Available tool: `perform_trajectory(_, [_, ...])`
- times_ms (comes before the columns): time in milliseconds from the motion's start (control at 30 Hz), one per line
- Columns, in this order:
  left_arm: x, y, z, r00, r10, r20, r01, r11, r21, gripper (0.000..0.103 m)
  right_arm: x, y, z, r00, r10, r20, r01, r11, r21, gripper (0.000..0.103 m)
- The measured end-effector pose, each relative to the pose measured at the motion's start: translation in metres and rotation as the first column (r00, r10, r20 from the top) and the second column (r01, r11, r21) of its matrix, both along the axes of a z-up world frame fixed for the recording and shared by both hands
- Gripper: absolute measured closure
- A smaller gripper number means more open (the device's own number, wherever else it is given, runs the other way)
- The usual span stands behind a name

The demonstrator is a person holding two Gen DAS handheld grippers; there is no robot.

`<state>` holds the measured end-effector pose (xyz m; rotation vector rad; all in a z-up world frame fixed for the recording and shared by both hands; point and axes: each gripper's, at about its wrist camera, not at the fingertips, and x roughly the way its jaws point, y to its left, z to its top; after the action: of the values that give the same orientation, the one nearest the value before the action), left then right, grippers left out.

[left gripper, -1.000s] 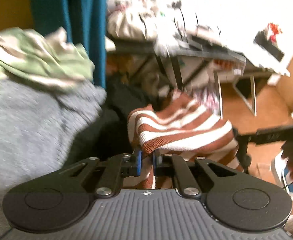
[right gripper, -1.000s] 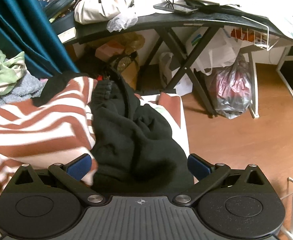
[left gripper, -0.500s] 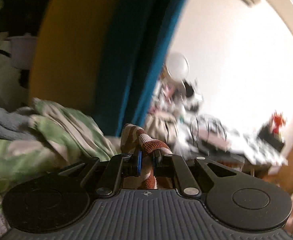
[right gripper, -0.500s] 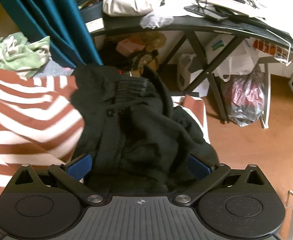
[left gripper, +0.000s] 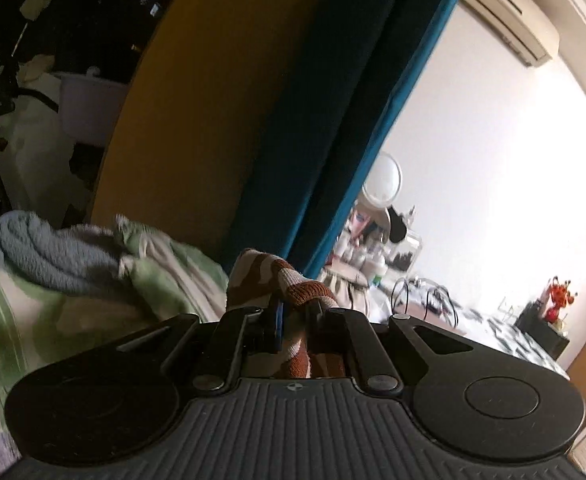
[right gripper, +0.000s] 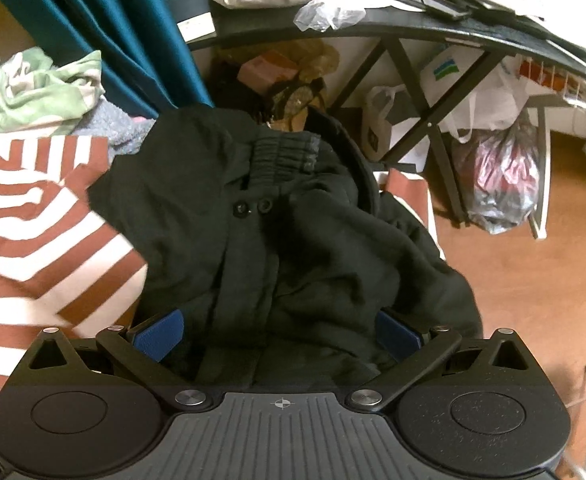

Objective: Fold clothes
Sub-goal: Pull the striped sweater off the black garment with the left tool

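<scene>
The left tool [left gripper: 293, 320] pinched a bunched fold of the brown-and-white striped garment [left gripper: 289, 284], raised in front of the teal curtain [left gripper: 325, 120]. The right tool [right gripper: 279, 330] stood wide, empty, over the black jacket [right gripper: 285, 240]; the striped cloth spread just left of it, beside the desk [right gripper: 413, 28].

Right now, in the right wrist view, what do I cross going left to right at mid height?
Striped brown-and-white garment → black garment, lying between the open jaws of the right gripper → desk's crossed legs → plastic bag of pink items → wooden floor.
</scene>
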<state>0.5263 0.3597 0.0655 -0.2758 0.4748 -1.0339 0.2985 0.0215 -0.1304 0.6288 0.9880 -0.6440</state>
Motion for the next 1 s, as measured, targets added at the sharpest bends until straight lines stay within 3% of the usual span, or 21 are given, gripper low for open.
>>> perform_trajectory(100, [0.018, 0.005, 0.012, 0.999, 0.038, -0.017, -0.039, 0.998, -0.041, 0.093, 0.003, 0.0, 0.001, 1.0, -0.01, 0.008, 0.01, 1.0, 0.018, 0.001])
perform_trajectory(200, [0.034, 0.006, 0.04, 0.997, 0.082, 0.014, -0.08, 0.992, -0.093, 0.093, 0.007, 0.001, 0.002, 0.999, -0.03, 0.017, 0.029, 0.998, 0.052, 0.001])
perform_trajectory(367, [0.048, 0.001, 0.108, 0.981, 0.116, 0.154, -0.078, 0.969, -0.233, 0.094, 0.016, 0.003, 0.01, 0.992, -0.09, 0.089, 0.074, 0.984, 0.164, 0.001])
perform_trajectory(500, [0.061, -0.01, 0.155, 0.951, 0.141, 0.275, -0.058, 0.956, -0.288, 0.093, 0.028, 0.01, 0.012, 0.993, -0.08, 0.09, 0.067, 0.988, 0.138, 0.001])
perform_trajectory(633, [0.09, -0.035, 0.147, 0.942, 0.172, 0.287, -0.119, 0.974, -0.193, 0.093, 0.033, 0.016, 0.003, 0.994, -0.086, 0.061, 0.077, 0.988, 0.133, 0.001])
perform_trajectory(767, [0.132, -0.064, 0.09, 0.958, 0.192, 0.214, -0.193, 0.981, -0.016, 0.093, 0.028, 0.02, -0.011, 0.995, -0.097, 0.022, 0.093, 0.986, 0.141, 0.001])
perform_trajectory(967, [0.169, -0.091, -0.003, 0.973, 0.217, 0.074, -0.229, 0.941, 0.248, 0.091, 0.013, 0.018, -0.022, 0.991, -0.136, -0.022, 0.137, 0.983, 0.125, 0.001])
perform_trajectory(1000, [0.172, -0.091, -0.015, 0.974, 0.226, 0.03, -0.226, 0.935, 0.275, 0.081, 0.01, 0.017, -0.023, 0.989, -0.143, -0.027, 0.145, 0.982, 0.123, 0.001])
